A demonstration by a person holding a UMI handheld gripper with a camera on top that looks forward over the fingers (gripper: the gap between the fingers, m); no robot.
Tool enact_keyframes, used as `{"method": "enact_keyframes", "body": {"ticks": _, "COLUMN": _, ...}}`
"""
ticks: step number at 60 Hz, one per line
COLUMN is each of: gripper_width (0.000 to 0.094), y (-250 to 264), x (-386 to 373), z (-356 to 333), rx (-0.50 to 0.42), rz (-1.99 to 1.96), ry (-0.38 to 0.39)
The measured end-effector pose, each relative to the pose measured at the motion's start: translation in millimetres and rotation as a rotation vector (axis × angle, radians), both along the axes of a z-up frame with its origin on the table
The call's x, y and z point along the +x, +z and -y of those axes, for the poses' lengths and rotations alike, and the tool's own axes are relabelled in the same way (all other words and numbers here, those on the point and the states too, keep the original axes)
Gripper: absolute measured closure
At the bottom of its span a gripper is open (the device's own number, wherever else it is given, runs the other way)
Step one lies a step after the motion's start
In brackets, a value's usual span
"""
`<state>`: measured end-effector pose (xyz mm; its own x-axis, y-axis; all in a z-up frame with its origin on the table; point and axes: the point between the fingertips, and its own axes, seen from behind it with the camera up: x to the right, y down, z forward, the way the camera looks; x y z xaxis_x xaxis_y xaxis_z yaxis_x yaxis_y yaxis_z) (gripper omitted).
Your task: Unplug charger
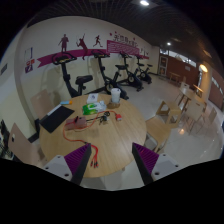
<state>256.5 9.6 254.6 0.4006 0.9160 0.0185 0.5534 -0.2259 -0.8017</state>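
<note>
- Gripper view, only cam. Claw [112,165] held high and back from a round wooden tabletop [120,138]; fingers spread wide, purple pads [146,158] facing in, nothing between them.
- Ahead of claw, on tabletop: dark flat item, prob. a laptop [55,117], beyond the left finger; green-white box [93,105] and a white cup-like thing [115,97] further on, near the far rim.
- Red-orange cable [97,125] runs across mid tabletop and trails toward the near rim, just ahead of the finger gap. Charger itself: can't pick out plug or socket at this range; judge it sits somewhere along that cable, near the clutter. Needs closer look.
- Step in hand, as I judge: approach only, unplug not begun.
- Risks: (a) grabbing cable instead of plug body -> strains cord, drags laptop or tips cup; (b) wide-spread fingers clipping box or cup on the way in; (c) yanking sideways -> whatever is attached slides toward rim.
- Edges / room: near rim of tabletop lies just ahead of fingertips, curved, so stuff pulled toward claw can drop off. Chairs [160,128] close beside tabletop to right of claw, also one to the left. Open floor beyond right; exercise bikes [105,72] well beyond tabletop by the wall. Approach from above looks free; low side approach is crowded by chairs.
</note>
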Motion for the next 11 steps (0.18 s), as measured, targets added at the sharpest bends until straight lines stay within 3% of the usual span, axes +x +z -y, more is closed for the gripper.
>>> {"method": "enact_keyframes", "body": {"ticks": 11, "gripper_width": 0.0081, "y": 9.4, "x": -3.0, "z": 0.9, "rx": 0.014, "rz": -0.025, "ry": 0.064}}
